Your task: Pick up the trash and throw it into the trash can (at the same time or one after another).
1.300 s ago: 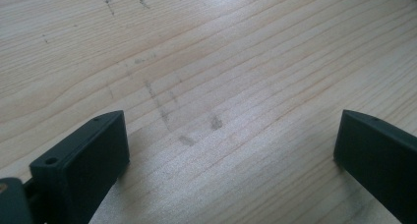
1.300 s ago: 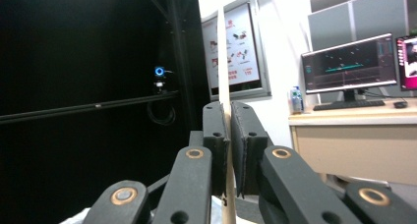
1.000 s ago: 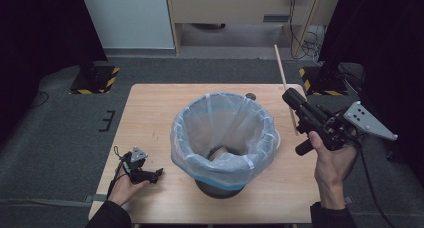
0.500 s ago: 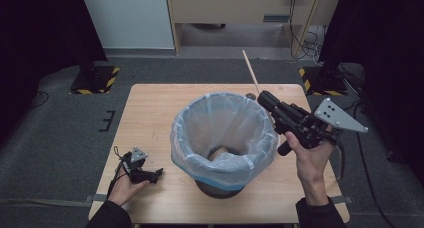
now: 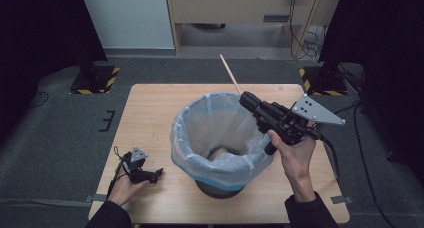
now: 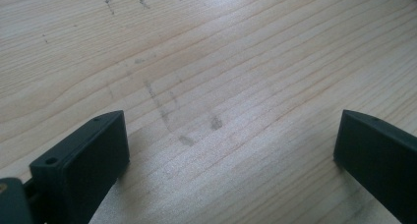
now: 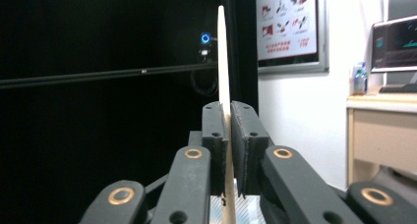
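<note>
My right gripper (image 5: 245, 98) hovers over the far right rim of a bin (image 5: 220, 138) lined with a pale blue bag. A thin wooden stick (image 5: 228, 72) stands between its jaws, pointing up and away. In the right gripper view the stick (image 7: 222, 62) lies against the left pad, with a thin dark slit before the right pad (image 7: 243, 135). The jaws of the right gripper (image 7: 228, 106) have just been opening, the stick still between them. My left gripper (image 5: 156, 174) rests on the table's near left corner. In its own view the left gripper (image 6: 231, 150) is open, jaws wide over bare wood.
The wooden table (image 5: 150, 113) carries the bin at its middle. Something brownish (image 5: 220, 154) lies at the bin's bottom. Dark stands with striped bases (image 5: 95, 80) flank the table on the grey floor, and a wooden cabinet (image 5: 240, 3) stands behind.
The right hand has carried the stick leftward from the table's right edge to above the bin's rim. The left hand has stayed where it was.
</note>
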